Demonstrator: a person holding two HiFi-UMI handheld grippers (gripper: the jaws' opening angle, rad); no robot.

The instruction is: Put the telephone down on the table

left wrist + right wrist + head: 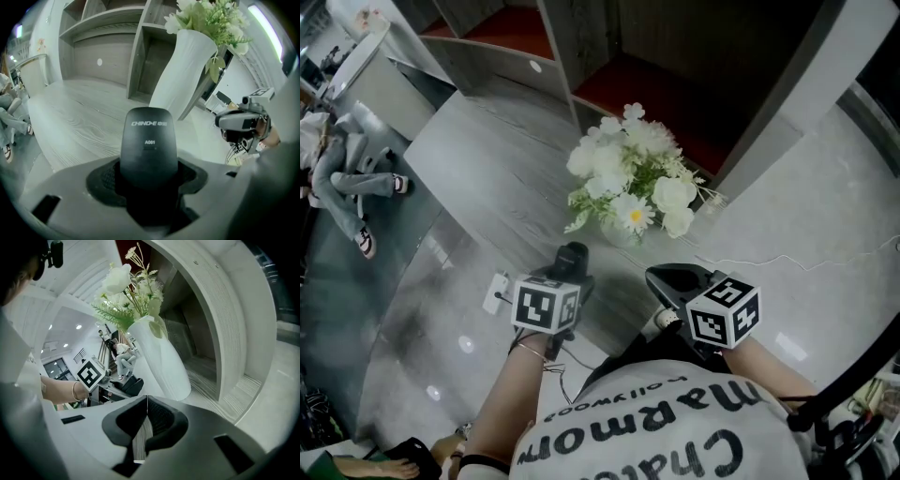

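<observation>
The left claw [148,182] clamps the one black telephone handset [149,140]. The right claw [146,420] is closed on nothing. One white flower vase [161,357] stands on the worktop [79,122].

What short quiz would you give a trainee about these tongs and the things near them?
1. What do the left tongs hold? A a cup; B a black telephone; C nothing.
2. True or false: the right tongs stand wide open.
3. Fill in: the white flowers stand in a white ___ on the table.

Key: 1 B. 2 False: they are shut, with nothing between them. 3 vase.
</observation>
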